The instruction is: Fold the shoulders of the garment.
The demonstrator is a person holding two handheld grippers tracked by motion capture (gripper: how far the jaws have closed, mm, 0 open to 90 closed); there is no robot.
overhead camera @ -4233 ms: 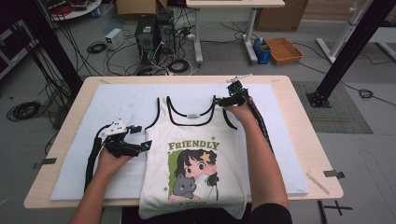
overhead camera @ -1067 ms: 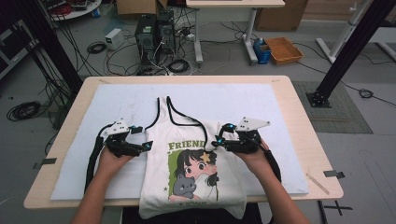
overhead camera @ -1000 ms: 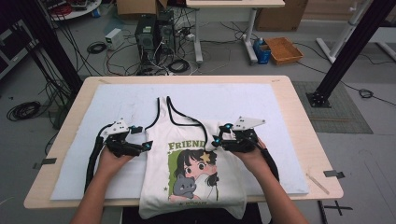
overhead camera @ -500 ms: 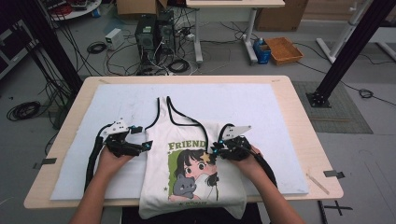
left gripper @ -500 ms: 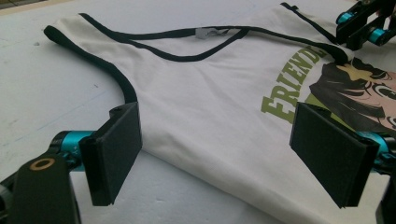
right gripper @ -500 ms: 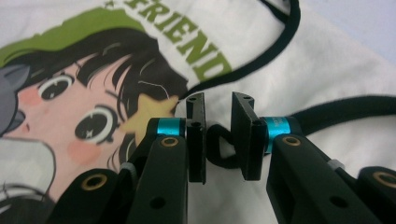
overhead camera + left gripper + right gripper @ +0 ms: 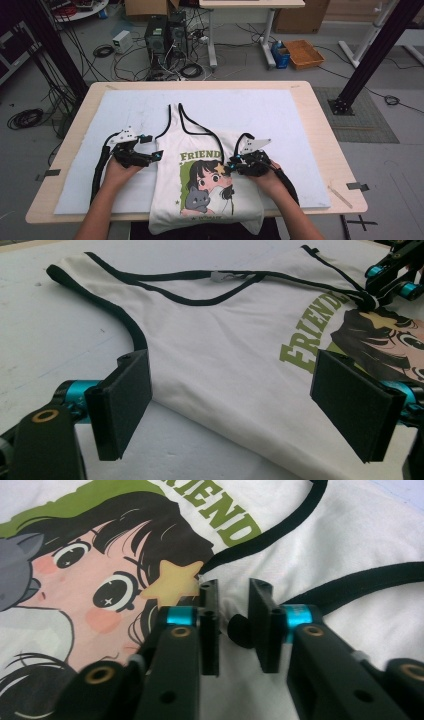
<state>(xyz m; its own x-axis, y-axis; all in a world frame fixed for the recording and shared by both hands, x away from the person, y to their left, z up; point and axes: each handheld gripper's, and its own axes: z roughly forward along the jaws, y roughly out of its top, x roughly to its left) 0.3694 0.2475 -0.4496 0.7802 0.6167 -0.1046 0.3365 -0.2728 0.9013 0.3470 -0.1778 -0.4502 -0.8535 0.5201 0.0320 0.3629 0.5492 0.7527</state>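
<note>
A white tank top (image 7: 172, 142) with black trim and a cartoon girl under green letters lies flat on the mat. Its right strap (image 7: 212, 137) is folded down across the chest. My right gripper (image 7: 234, 163) rests low on the print by the yellow star (image 7: 175, 582). Its jaws have just been closing and now pinch the bunched black strap end (image 7: 239, 629), as the right gripper (image 7: 230, 600) view shows. The left gripper view also catches the right gripper (image 7: 385, 282) at that strap. My left gripper (image 7: 152, 148) stands open (image 7: 235, 385) at the shirt's left side below the armhole, holding nothing.
The shirt lies on a white mat (image 7: 280, 120) over a wooden table (image 7: 320, 115). The shirt's hem hangs over the near edge. Behind the table, computers (image 7: 162, 35), cables and a cardboard tray (image 7: 304, 52) sit on the floor. Black frame posts (image 7: 367, 50) stand at the right.
Since the earliest frame the right gripper brought the far right strap down onto the chest. Over the last second it sank a little onto the shirt and its jaws narrowed. The left gripper stayed still.
</note>
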